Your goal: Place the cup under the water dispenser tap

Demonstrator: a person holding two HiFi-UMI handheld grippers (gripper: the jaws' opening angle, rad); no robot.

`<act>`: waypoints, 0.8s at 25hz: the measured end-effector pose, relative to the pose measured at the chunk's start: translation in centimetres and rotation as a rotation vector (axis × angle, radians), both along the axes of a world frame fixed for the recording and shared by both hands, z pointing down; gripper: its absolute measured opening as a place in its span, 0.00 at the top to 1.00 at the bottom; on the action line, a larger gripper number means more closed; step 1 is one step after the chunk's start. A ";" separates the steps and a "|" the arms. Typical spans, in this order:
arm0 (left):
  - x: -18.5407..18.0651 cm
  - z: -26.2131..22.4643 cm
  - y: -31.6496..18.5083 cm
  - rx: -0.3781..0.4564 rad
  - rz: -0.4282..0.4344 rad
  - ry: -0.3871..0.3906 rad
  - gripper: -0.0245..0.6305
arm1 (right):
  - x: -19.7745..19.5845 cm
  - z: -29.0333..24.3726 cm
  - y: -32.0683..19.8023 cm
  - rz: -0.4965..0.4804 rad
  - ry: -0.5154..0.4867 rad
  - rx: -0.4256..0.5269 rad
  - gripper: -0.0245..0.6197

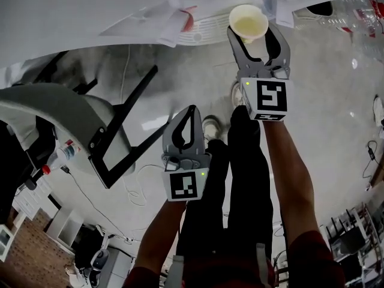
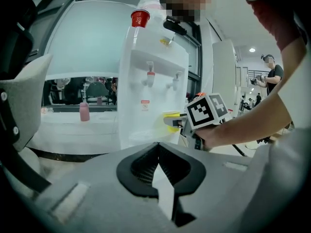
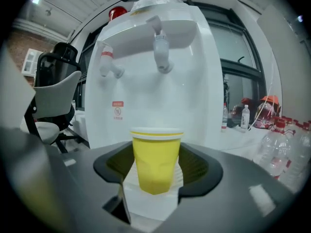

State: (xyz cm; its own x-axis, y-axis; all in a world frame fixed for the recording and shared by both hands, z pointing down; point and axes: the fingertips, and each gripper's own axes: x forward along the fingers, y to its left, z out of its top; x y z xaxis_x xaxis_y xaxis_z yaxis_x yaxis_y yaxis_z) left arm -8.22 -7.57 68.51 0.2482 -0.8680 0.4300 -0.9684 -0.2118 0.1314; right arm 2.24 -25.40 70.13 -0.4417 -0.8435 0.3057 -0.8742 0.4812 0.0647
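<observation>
A yellow paper cup [image 3: 154, 159] stands upright between the jaws of my right gripper [image 3: 155, 155], which is shut on its sides. From the head view the cup [image 1: 248, 23] and right gripper [image 1: 255, 33] are raised close in front of the white water dispenser [image 3: 160, 86], near its drip grille [image 1: 207, 24]. The dispenser's red tap [image 3: 108, 64] and white tap [image 3: 162, 47] hang above and beyond the cup. My left gripper [image 1: 189, 111] is lower and further back, shut with nothing in it. In the left gripper view its jaws [image 2: 158, 152] meet, facing the dispenser [image 2: 150, 96] and the cup [image 2: 171, 122].
A grey office chair [image 1: 66, 113] stands to the left of the dispenser. Several plastic water bottles [image 3: 286, 149] are to the right of it. A pink bottle [image 2: 84, 111] sits on the ledge behind. Another person [image 2: 272, 74] stands far off at right.
</observation>
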 end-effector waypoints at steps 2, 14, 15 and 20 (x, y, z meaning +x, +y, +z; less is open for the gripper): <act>0.0 0.3 0.0 -0.006 -0.002 0.000 0.95 | -0.3 0.3 -0.4 0.003 -0.001 0.011 0.53; 0.5 0.7 0.1 -0.016 0.000 -0.003 0.95 | -0.1 1.6 -0.7 0.022 -0.011 -0.010 0.51; 0.6 0.7 0.1 -0.016 -0.001 -0.002 0.95 | -0.1 1.8 -0.7 0.023 -0.010 -0.019 0.50; 0.9 0.3 0.4 -0.026 -0.007 0.009 0.95 | -0.1 2.3 -0.5 0.015 -0.012 -0.063 0.39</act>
State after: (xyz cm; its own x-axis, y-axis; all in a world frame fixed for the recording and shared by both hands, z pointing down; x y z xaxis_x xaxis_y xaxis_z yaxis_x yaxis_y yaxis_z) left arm -7.33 -7.12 68.76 0.2456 -0.8583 0.4506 -0.9688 -0.2010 0.1451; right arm 2.13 -25.90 72.48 -0.4329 -0.8294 0.3532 -0.8820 0.4707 0.0242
